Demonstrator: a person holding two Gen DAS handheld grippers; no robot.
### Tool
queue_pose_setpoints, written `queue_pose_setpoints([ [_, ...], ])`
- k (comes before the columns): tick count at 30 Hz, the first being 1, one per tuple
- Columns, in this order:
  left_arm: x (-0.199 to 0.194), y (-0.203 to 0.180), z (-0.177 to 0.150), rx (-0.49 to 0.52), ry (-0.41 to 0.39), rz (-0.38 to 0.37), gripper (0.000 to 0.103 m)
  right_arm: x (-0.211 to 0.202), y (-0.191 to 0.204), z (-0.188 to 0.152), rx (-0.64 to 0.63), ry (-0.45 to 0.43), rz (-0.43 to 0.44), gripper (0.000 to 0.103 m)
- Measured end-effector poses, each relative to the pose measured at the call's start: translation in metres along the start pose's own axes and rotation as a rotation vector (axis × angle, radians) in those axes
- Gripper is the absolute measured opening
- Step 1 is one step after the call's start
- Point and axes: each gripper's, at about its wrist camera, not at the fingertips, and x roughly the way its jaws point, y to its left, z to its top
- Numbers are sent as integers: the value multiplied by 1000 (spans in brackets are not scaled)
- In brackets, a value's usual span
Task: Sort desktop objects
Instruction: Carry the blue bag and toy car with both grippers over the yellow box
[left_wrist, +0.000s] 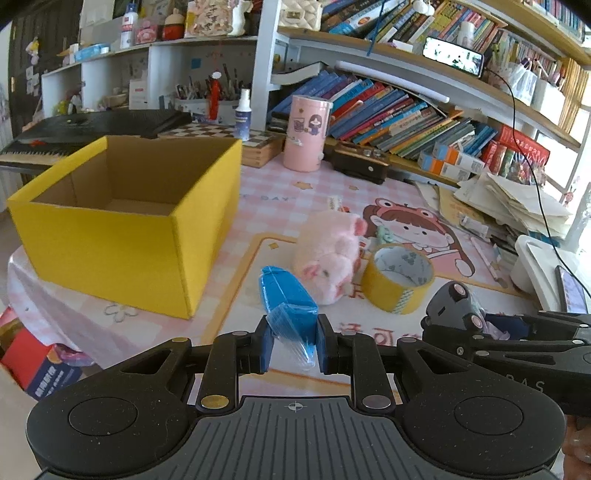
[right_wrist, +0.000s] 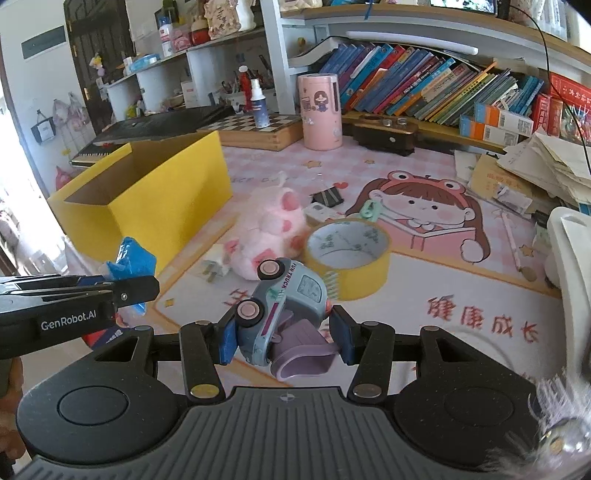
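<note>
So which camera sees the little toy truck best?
The right wrist view: the toy truck sits tipped between the right gripper fingers, lettering readable. The left wrist view shows only its wheels and part of its body at the edge.

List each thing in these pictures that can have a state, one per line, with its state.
Yellow box: open, upright.
Blue packet: gripped, lifted.
Left gripper: shut on packet.
Toy truck: gripped, tipped sideways.
Right gripper: shut on truck.
Tape roll: lying flat.
Plush pig: lying down.
</note>
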Motion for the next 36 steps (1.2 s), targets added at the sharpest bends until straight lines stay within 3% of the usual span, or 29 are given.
queue_pose_setpoints([
  [23, -53, 103, -35, 52, 56, -76, 22, -17, 130, -51, 69, 42, -55, 48],
  [36, -74, 150, -43, 4, 29, -68, 22, -14, 184, -50, -9, 41, -19, 48],
])
